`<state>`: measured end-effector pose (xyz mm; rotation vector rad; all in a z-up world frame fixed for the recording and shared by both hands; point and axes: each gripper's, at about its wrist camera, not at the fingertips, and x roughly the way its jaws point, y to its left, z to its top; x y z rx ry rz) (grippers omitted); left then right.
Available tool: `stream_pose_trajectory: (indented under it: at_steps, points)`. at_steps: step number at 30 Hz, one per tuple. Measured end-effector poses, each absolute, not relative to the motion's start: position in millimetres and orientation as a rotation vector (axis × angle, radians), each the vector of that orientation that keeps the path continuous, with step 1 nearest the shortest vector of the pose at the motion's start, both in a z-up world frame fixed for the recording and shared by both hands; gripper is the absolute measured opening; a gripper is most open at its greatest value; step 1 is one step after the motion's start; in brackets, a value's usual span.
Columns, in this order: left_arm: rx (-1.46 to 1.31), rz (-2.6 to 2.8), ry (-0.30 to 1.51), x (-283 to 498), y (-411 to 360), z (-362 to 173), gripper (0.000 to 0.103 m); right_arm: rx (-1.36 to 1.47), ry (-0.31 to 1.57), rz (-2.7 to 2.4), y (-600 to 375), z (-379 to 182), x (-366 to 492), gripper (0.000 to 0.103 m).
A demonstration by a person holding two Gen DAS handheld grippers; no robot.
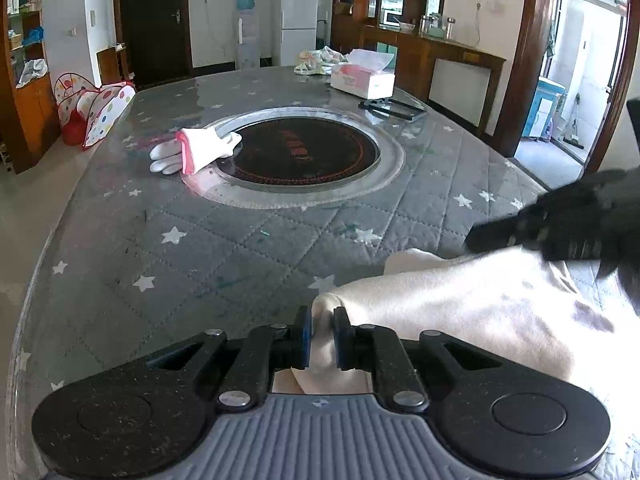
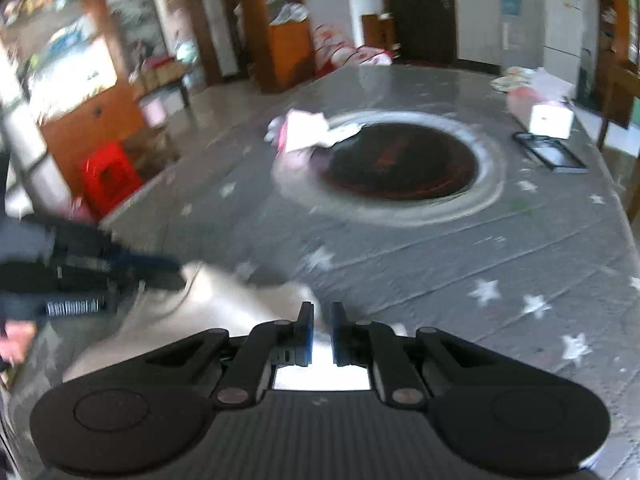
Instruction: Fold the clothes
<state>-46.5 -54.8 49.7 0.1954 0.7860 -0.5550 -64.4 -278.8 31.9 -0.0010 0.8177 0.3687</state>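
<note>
On the star-quilted counter [image 1: 168, 264], the white garment [image 1: 460, 312] lies at the near edge. The left gripper [image 1: 322, 338] pinches a bunched fold of it. The right gripper [image 2: 321, 334] is nearly closed on the cloth's other end, though blur obscures the contact.

A home's dining room is showing here: a large worktop [image 1: 208, 248] is wearing a quilted star-print cover. Beyond the worktop a white fridge [image 1: 299, 16] and water dispenser [image 1: 246, 26] are standing; left of it, a children's play tent [image 1: 94, 110] is lying.
</note>
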Motion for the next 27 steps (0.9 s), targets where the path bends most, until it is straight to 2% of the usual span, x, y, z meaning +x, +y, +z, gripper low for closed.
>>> stream_pose_trajectory:
  at_steps: [5, 13, 19, 23, 27]
  points:
    - [0.220, -0.554, 0.775, -50, -54, 54, 0.013, -0.014, 0.865, 0.378, -271, 15, -60, 0.008]
    - [0.191, -0.629, 0.742, -49, -75, 73, 0.015, 0.035, 0.812, 0.319, -300, 39, -65, 0.011]
    - [0.222, -0.671, 0.784, -38, -116, 62, 0.034, 0.062, 0.864, 0.328, -316, 35, -54, 0.014]
    - [0.248, -0.676, 0.813, -29, -138, 51, 0.037, 0.053, 0.885, 0.333, -316, 27, -50, 0.016]
    - [0.272, -0.689, 0.840, -24, -150, 39, 0.035, 0.060, 0.895, 0.357, -314, 21, -47, 0.018]
